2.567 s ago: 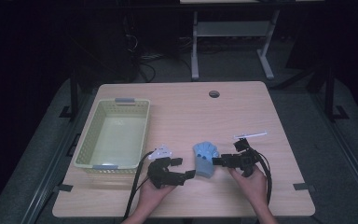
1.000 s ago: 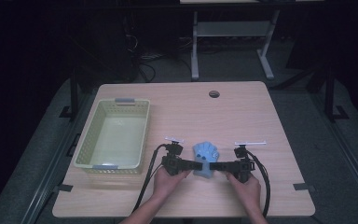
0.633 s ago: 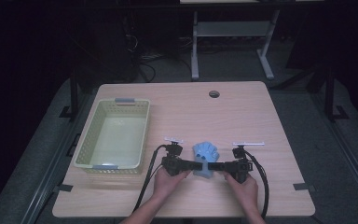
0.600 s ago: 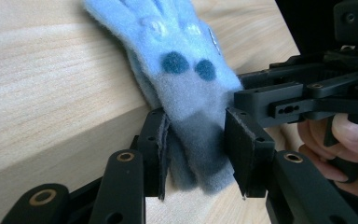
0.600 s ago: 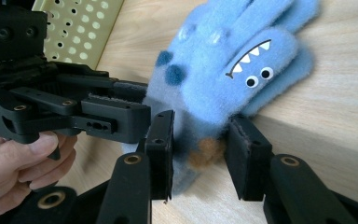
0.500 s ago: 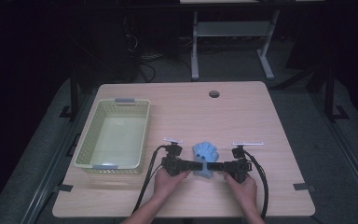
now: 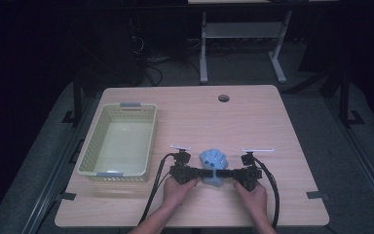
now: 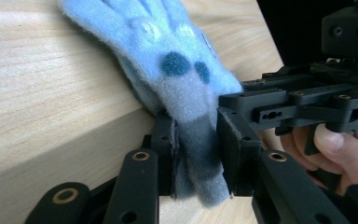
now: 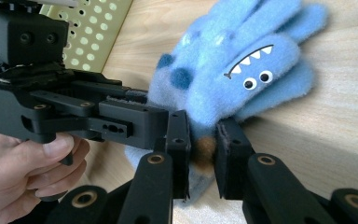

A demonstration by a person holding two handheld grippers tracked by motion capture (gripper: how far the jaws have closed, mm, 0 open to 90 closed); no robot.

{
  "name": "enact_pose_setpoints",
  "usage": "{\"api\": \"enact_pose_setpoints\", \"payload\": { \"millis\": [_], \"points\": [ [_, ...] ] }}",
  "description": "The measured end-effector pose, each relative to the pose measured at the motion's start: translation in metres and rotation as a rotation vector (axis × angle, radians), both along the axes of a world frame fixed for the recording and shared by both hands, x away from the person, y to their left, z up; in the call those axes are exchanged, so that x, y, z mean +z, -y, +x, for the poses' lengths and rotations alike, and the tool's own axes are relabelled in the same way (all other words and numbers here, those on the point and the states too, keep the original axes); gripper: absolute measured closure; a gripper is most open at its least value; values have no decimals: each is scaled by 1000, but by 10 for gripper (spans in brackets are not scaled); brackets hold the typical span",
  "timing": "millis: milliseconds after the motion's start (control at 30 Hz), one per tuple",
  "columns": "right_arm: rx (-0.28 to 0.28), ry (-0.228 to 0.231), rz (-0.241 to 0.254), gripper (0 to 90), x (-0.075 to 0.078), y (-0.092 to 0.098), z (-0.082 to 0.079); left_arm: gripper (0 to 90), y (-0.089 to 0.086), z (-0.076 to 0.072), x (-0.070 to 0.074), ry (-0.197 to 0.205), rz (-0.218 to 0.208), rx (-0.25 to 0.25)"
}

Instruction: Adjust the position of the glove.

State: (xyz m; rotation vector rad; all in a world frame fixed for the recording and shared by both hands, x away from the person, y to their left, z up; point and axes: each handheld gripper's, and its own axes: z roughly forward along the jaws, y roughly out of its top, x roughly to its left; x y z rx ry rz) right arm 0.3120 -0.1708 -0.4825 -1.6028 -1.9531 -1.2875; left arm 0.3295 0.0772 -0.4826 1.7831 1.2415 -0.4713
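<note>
On the counter (image 7: 272, 126), a blue glove (image 7: 213, 163) without readable writing is clamped by the left claw (image 7: 200, 173) from 9 o'clock and the right claw (image 7: 224, 174) from 3 o'clock, both having just been closing.

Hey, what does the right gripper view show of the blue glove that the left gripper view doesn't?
The right gripper view shows the glove's face, with googly eyes and a toothy mouth, and the basket behind. The left gripper view shows the glove's plain spotted side, with no face. Both show the wooden table, the other gripper in a hand, and black jaws that have just been closing, now pinching the glove's cuff: the left gripper and the right gripper.
</note>
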Motion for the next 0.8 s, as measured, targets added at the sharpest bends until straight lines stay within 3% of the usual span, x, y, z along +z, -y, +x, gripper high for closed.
{"api": "enact_pose_setpoints", "payload": {
  "millis": [433,633,800],
  "points": [
    [4,18,19,798,4,3,0,707,-2,2,3,0,-46,-15],
    [3,39,31,801,12,4,-2,708,-2,2,12,19,-56,-31],
    [-4,68,47,806,23,6,-4,710,-4,4,21,30,-90,-43]
  ]
}}
